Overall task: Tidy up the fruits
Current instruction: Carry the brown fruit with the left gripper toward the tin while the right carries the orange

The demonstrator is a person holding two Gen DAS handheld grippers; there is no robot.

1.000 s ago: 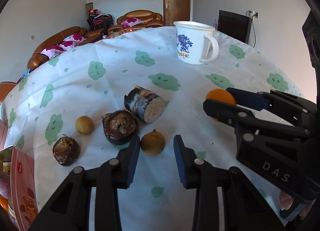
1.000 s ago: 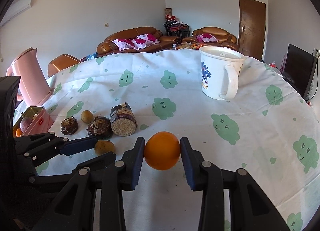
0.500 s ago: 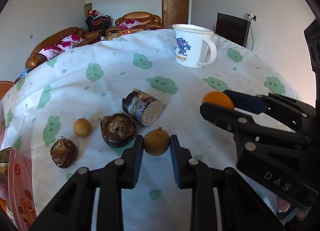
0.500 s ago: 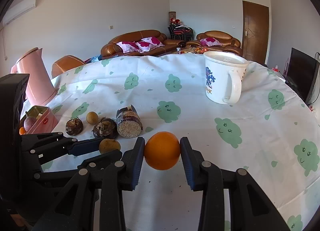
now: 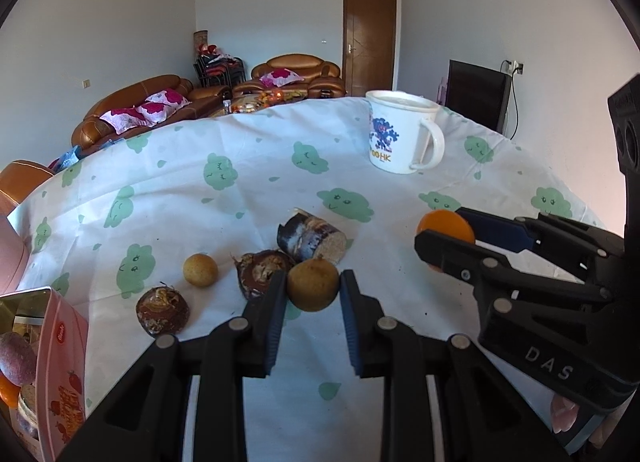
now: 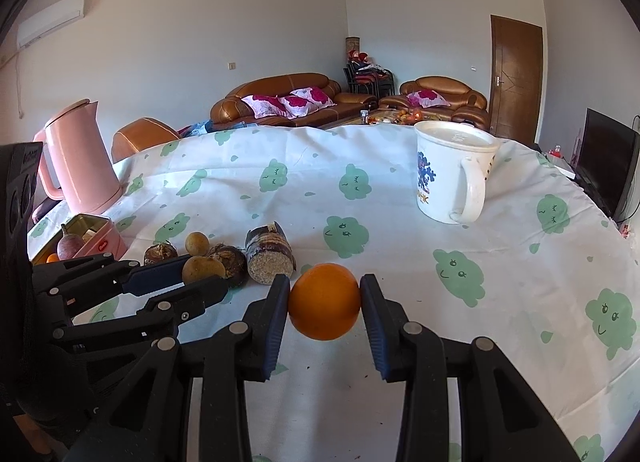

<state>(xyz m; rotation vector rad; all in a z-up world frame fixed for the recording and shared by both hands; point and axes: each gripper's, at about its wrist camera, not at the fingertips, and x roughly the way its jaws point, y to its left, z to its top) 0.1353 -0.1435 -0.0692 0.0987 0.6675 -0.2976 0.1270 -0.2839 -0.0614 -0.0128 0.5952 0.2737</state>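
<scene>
From the left wrist camera, the left gripper (image 5: 313, 294) is clamped on a small brown fruit (image 5: 313, 289), pinched between both pads above the tablecloth (image 5: 240, 202); just behind it lie two dark bulbs (image 5: 262, 272), a second small fruit (image 5: 200, 270) and a cut dark root (image 5: 312, 236); a pink tin (image 5: 60, 362) holding other fruit sits at the lower left.

From the right wrist camera, the right gripper (image 6: 324, 302) is closed on an orange (image 6: 324, 301), held clear of the cloth; the tin (image 6: 98, 238) stands beside a pink kettle (image 6: 80, 158), with a white mug (image 6: 452, 178) well apart to the right.

The step in hand looks like the carry, both fruits being already gripped; the next move probably calls for bringing each over the tin in turn, since the two tools sit close together and could collide, and releasing only once low inside it.
</scene>
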